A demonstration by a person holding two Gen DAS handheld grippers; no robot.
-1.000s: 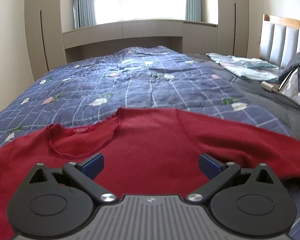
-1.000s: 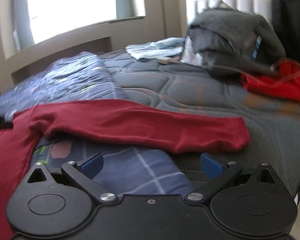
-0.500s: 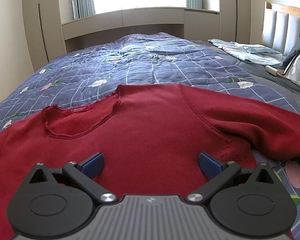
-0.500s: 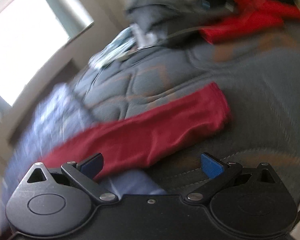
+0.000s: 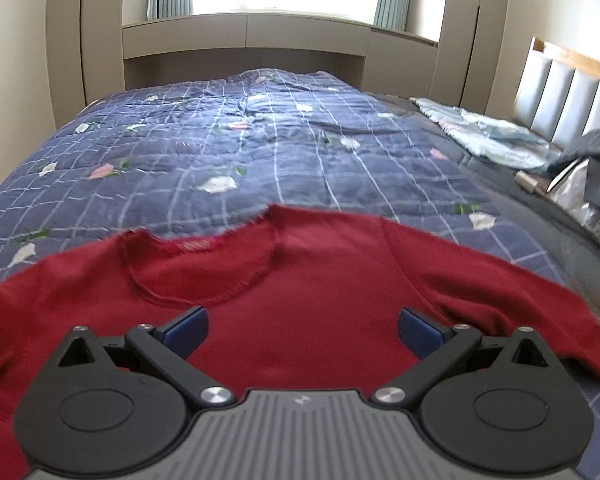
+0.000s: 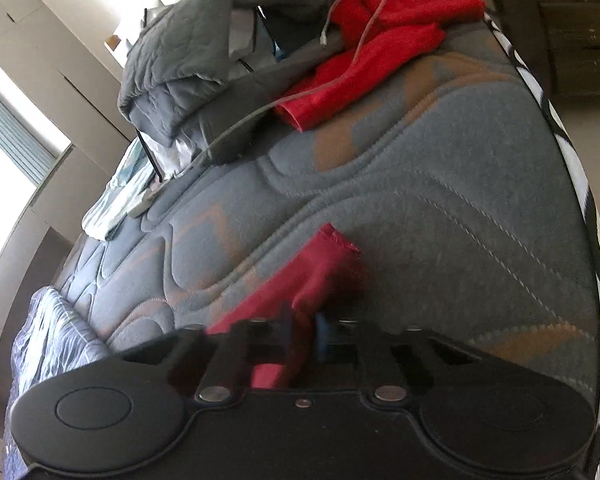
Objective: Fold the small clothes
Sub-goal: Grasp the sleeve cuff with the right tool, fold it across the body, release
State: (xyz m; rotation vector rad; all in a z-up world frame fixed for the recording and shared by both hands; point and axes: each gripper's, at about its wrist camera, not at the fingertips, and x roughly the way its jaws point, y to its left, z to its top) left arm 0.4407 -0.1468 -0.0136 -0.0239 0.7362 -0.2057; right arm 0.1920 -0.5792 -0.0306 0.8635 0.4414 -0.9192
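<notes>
Left gripper (image 5: 302, 326): jaws wide, empty, above red sweater (image 5: 320, 300).
Right gripper (image 6: 302, 330): jaws closing on sweater sleeve (image 6: 300, 280).

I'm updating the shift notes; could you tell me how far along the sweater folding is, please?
Done: the dark red sweater lies spread flat on the quilt. In hand: the right gripper is closing on its sleeve cuff; the left gripper hovers open. Left: every fold.
</notes>
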